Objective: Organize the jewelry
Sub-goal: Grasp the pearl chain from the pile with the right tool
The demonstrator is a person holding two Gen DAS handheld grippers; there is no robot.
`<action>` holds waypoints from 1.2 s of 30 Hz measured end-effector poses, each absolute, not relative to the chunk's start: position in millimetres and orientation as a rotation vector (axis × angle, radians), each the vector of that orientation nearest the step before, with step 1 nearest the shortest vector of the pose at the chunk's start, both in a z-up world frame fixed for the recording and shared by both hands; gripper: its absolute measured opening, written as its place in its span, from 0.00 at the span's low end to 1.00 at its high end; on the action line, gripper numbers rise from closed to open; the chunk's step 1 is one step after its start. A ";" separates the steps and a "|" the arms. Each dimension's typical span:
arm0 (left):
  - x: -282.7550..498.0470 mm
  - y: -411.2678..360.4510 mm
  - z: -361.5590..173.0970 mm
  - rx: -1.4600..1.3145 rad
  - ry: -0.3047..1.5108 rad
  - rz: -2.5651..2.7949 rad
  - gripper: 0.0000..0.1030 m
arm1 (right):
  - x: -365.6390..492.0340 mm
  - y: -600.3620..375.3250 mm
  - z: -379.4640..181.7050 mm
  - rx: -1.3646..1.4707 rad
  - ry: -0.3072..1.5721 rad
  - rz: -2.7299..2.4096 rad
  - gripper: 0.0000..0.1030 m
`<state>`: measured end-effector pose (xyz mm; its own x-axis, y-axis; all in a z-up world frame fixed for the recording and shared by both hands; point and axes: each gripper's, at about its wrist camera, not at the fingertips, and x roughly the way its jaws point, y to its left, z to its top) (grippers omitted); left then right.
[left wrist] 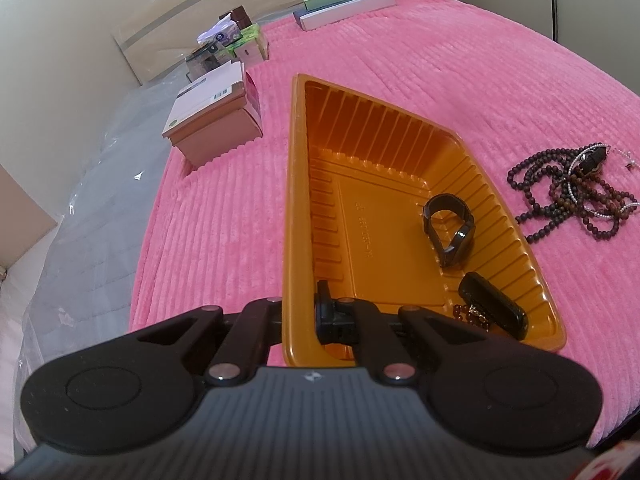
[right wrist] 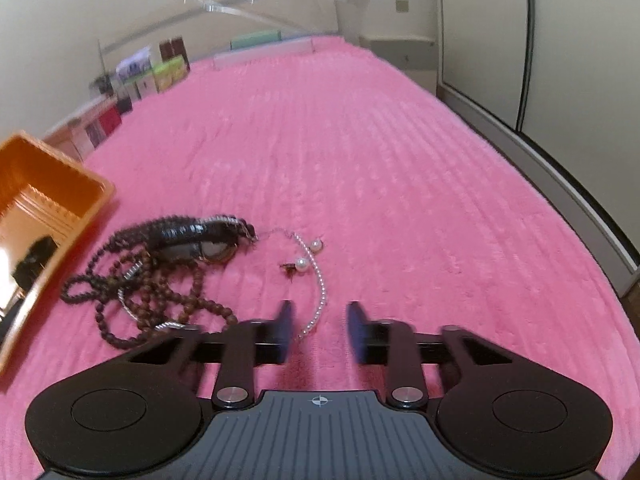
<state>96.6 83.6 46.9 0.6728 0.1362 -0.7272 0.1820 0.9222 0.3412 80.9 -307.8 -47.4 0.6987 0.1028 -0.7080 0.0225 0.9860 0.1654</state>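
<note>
An orange plastic tray (left wrist: 384, 128) lies on the pink blanket. It holds a black looped band (left wrist: 448, 232), a black oblong piece (left wrist: 492, 306) and a few small dark beads (left wrist: 472, 314). My left gripper (left wrist: 308, 308) is shut on the tray's near left wall. To the tray's right lies a tangle of dark bead strands (right wrist: 152, 280) with a black watch (right wrist: 200, 240) on top. A thin pearl strand (right wrist: 320, 280) and two pearl earrings (right wrist: 308, 256) lie beside it. My right gripper (right wrist: 320, 312) hovers low with its jaws apart, the strand's near end between them, untouched.
A pink box (left wrist: 212, 120) stands left of the tray, with several small cartons (left wrist: 228, 44) behind it. Flat boxes (left wrist: 344, 4) lie at the blanket's far end. Clear plastic sheeting (left wrist: 100, 184) covers the left side. A wardrobe (right wrist: 560, 60) stands on the right.
</note>
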 end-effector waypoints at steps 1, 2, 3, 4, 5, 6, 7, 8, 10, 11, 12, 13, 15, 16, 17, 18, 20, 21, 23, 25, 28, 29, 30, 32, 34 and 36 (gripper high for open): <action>96.5 83.7 46.8 0.408 0.839 -0.026 0.03 | 83.6 -305.9 -49.5 0.151 0.810 0.047 0.21; 96.6 83.4 46.9 0.409 0.839 -0.026 0.03 | 85.3 -303.6 -50.5 0.130 0.815 0.046 0.19; 96.5 83.5 46.8 0.408 0.839 -0.026 0.03 | 86.2 -301.6 -50.2 0.107 0.816 0.044 0.15; 96.3 83.7 46.8 0.407 0.839 -0.026 0.03 | 87.8 -300.0 -50.0 0.093 0.819 0.044 0.10; 95.9 83.8 46.6 0.407 0.839 -0.026 0.03 | 87.9 -299.7 -48.2 0.089 0.820 0.048 0.02; 95.6 84.1 46.1 0.408 0.839 -0.026 0.03 | 87.3 -300.3 -45.5 0.094 0.818 0.054 0.02; 96.2 83.9 46.4 0.408 0.839 -0.026 0.03 | 86.9 -300.4 -42.2 0.092 0.812 0.057 0.02; 95.8 84.4 46.4 0.408 0.839 -0.026 0.03 | 85.2 -300.1 -37.7 0.082 0.801 0.056 0.02; 96.2 84.2 46.2 0.405 0.839 -0.027 0.03 | 81.3 -299.2 -24.9 0.065 0.766 0.060 0.02; 95.7 84.4 46.0 0.406 0.839 -0.028 0.03 | 79.4 -298.7 -17.5 0.060 0.749 0.065 0.02; 96.0 84.6 46.0 0.406 0.839 -0.028 0.03 | 77.6 -297.7 -9.7 0.052 0.729 0.070 0.02; 95.7 85.0 46.0 0.405 0.839 -0.028 0.03 | 75.1 -296.7 -0.3 0.041 0.702 0.074 0.02; 95.9 85.1 45.8 0.404 0.839 -0.029 0.03 | 71.9 -294.7 18.9 0.022 0.651 0.086 0.02; 95.8 85.4 45.6 0.403 0.839 -0.029 0.03 | 71.3 -293.6 27.1 0.019 0.631 0.093 0.02; 95.9 85.4 45.7 0.404 0.839 -0.029 0.03 | 70.4 -292.4 37.0 0.014 0.608 0.102 0.02; 95.4 85.8 45.6 0.402 0.838 -0.030 0.03 | 69.8 -291.1 44.9 0.007 0.587 0.108 0.02; 95.9 85.2 46.2 0.402 0.838 -0.031 0.03 | 69.4 -288.1 60.9 -0.011 0.548 0.124 0.02; 96.0 85.1 46.3 0.403 0.837 -0.031 0.04 | 69.8 -286.8 67.6 -0.017 0.532 0.131 0.02; 95.7 85.1 46.3 0.401 0.837 -0.032 0.04 | 69.5 -282.8 81.5 -0.036 0.499 0.149 0.02; 96.0 84.5 47.0 0.402 0.836 -0.032 0.04 | 68.9 -279.2 93.7 -0.052 0.468 0.162 0.02; 96.0 84.2 47.3 0.401 0.836 -0.033 0.04 | 68.7 -273.9 110.6 -0.070 0.425 0.175 0.02; 95.8 84.2 47.3 0.400 0.836 -0.033 0.04 | 68.7 -273.3 114.7 -0.073 0.415 0.180 0.02; 96.1 83.8 47.9 0.400 0.836 -0.034 0.04 | 68.6 -271.5 120.0 -0.082 0.402 0.185 0.02; 96.3 83.8 48.0 0.399 0.836 -0.034 0.04 | 68.6 -268.1 128.6 -0.099 0.381 0.195 0.02; 96.1 83.8 48.0 0.399 0.836 -0.034 0.04 | 69.5 -265.6 135.7 -0.109 0.371 0.214 0.02; 96.3 83.8 48.3 0.399 0.836 -0.034 0.04 | 70.4 -262.3 141.8 -0.128 0.361 0.228 0.02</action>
<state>96.3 83.8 48.3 0.6747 0.1258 -0.7273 0.1841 0.9256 0.3308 70.4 -262.3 141.8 0.9106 0.1975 -0.3632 -0.2428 0.9665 -0.0831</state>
